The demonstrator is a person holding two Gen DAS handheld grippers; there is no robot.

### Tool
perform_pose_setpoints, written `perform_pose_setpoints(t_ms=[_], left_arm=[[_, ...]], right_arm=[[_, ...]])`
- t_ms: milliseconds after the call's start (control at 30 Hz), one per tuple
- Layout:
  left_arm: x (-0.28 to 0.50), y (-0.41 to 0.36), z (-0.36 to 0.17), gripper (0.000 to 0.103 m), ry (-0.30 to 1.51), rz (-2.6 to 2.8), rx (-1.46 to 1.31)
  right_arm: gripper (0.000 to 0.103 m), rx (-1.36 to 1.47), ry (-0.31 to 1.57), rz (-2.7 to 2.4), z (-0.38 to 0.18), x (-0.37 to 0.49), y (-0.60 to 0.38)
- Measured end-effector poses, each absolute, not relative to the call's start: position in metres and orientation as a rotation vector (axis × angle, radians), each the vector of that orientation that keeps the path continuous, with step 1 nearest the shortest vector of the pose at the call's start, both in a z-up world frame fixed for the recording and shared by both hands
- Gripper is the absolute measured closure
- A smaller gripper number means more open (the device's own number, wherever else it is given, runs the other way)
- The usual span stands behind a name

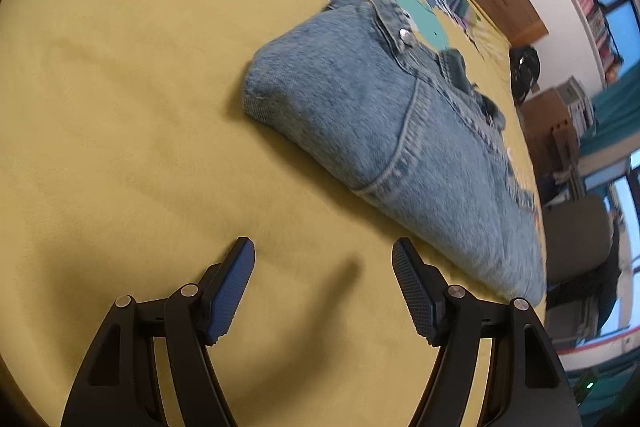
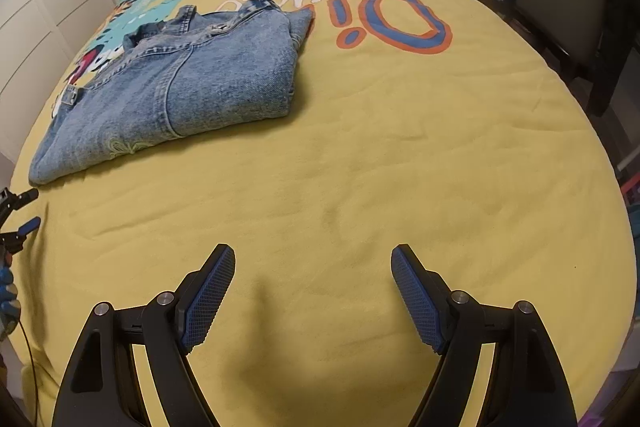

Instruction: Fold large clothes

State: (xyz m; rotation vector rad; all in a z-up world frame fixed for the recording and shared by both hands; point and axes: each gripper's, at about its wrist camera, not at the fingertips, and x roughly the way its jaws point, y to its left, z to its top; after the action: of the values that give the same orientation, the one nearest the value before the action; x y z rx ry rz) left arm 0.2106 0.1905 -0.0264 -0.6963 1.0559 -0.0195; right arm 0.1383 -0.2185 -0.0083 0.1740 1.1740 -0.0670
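Folded denim jacket [image 2: 172,83] lies near the bed's [image 2: 400,155] left edge; left tool [image 1: 323,287] and right tool [image 2: 312,291] gape wide (both empty).

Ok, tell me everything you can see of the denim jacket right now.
The denim jacket is light blue, washed denim with lighter stitched seams, a metal snap button on a flap, and pale embroidery near its lower edge. It lies folded into a thick, roughly rectangular bundle, flat on the yellow bedspread, partly over the colourful print. Collar and cuff edges show along the far side. Only the bedspread touches it; the left gripper and right gripper are both open and apart from it.
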Motion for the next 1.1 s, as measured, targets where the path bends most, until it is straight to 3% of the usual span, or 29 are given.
perform_pose_setpoints(t_ms=[1100], left_arm=[[0.267, 0.230, -0.037, 0.034, 0.846, -0.084, -1.127]], right_arm=[[0.022, 0.152, 1.200, -0.073, -0.021, 0.156, -0.219]])
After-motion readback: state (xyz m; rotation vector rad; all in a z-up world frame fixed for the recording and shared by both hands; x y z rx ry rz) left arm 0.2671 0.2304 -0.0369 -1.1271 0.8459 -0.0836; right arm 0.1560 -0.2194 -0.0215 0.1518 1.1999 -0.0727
